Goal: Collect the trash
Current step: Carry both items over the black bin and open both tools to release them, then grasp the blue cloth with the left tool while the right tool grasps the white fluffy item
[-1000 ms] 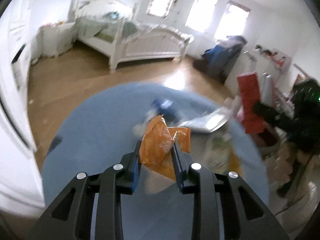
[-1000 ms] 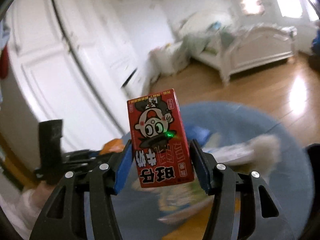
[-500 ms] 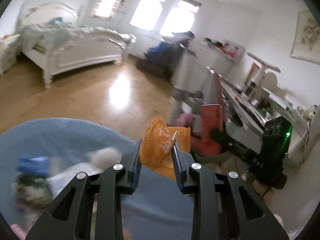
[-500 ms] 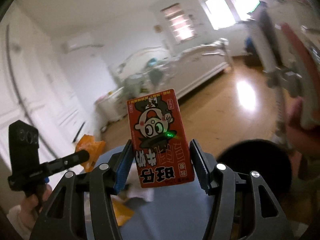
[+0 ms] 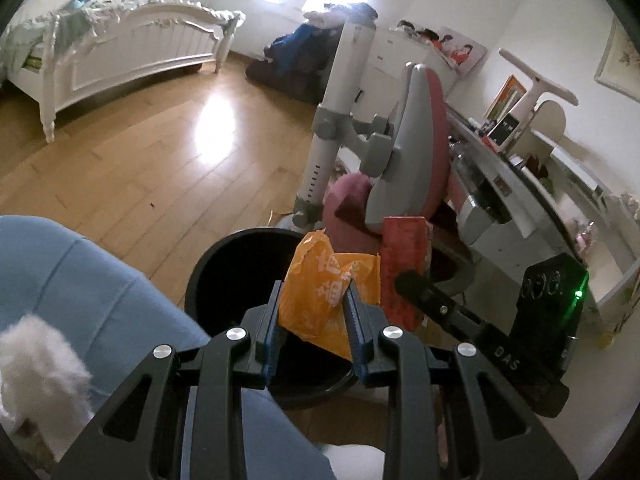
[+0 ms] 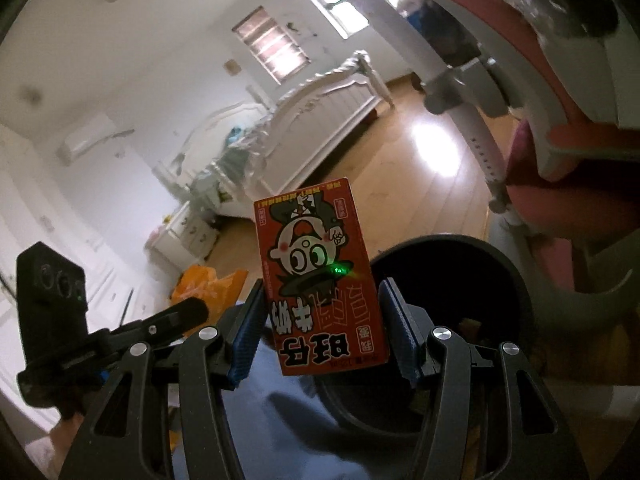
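Observation:
My left gripper [image 5: 314, 300] is shut on a crumpled orange wrapper [image 5: 324, 296] and holds it over the near rim of a black trash bin [image 5: 224, 268]. My right gripper [image 6: 322, 312] is shut on a red milk carton [image 6: 320, 276] with a cartoon face, held just left of the bin [image 6: 480, 264]. The carton [image 5: 404, 264] and the right gripper's arm also show in the left wrist view, right of the wrapper. The wrapper [image 6: 208, 284] shows at the left of the right wrist view.
A blue table [image 5: 80, 296] with a white fluffy wad [image 5: 40, 356] lies left of the bin. A pink and grey chair [image 5: 400, 168] stands behind the bin, a desk [image 5: 540, 208] to its right. A white bed [image 5: 132, 44] stands across the wooden floor.
Both grippers have swung right from over the blue table to the black bin, each still holding its piece of trash. The bin has come into view in both cameras.

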{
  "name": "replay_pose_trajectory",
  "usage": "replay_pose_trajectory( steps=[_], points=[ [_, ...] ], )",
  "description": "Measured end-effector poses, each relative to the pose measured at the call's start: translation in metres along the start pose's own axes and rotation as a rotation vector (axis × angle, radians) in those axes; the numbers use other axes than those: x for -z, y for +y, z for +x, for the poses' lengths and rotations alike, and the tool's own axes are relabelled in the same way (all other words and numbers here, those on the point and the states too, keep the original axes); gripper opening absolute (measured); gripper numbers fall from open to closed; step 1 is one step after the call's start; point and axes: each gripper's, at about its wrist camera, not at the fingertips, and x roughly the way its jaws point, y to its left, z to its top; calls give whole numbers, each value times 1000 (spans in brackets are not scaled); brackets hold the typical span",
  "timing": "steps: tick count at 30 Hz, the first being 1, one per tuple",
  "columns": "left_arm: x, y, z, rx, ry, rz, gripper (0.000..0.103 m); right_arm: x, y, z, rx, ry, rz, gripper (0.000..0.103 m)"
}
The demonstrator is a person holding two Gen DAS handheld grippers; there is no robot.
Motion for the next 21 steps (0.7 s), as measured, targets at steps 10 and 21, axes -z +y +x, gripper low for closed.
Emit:
replay_pose_trajectory(
  steps=[10, 21],
  points=[
    [-6, 1, 30, -30, 41, 6, 45, 2, -21, 11, 16, 20, 41, 59],
    [-7, 4, -15, -86, -39, 20, 90, 7, -5, 3, 12, 17, 46, 82]
  ],
)
